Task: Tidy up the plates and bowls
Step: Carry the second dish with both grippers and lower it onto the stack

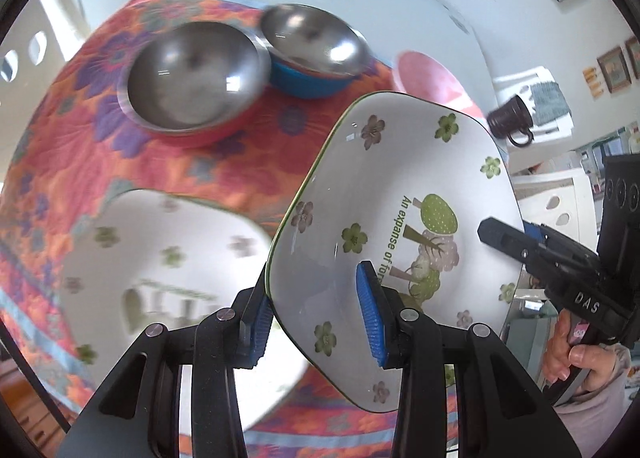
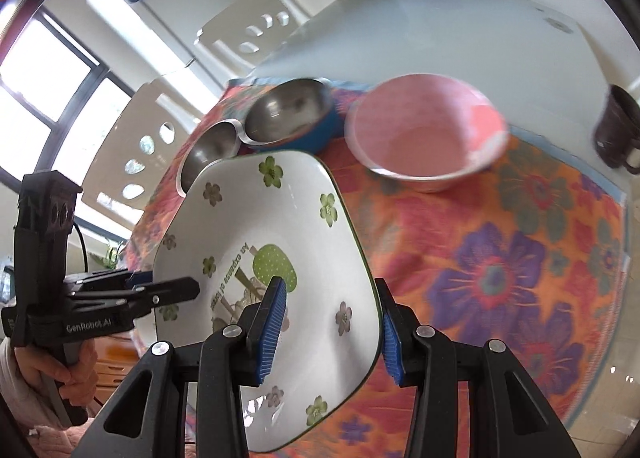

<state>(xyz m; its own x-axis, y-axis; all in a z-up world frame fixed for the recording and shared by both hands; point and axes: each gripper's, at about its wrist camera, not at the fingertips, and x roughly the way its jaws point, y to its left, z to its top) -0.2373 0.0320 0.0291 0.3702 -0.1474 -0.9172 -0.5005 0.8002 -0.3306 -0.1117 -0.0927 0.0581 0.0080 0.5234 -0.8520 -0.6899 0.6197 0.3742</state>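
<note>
Both tools clamp the white square floral ceramic plate (image 1: 384, 193) by opposite rims, left tool (image 1: 318, 316), right tool (image 2: 330, 328), lifted over its twin (image 1: 160, 282). Risk: uneven pull tilts it, rim slips, plates chip.

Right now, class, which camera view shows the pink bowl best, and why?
The right wrist view: the pink bowl shows whole, rim and inside, standing on the floral cloth. In the left wrist view only part of its rim and inside peeks out behind the lifted flowered plate.

White table (image 2: 440, 29) bears floral cloth (image 2: 500, 258) and dark mug (image 2: 616, 133).
</note>
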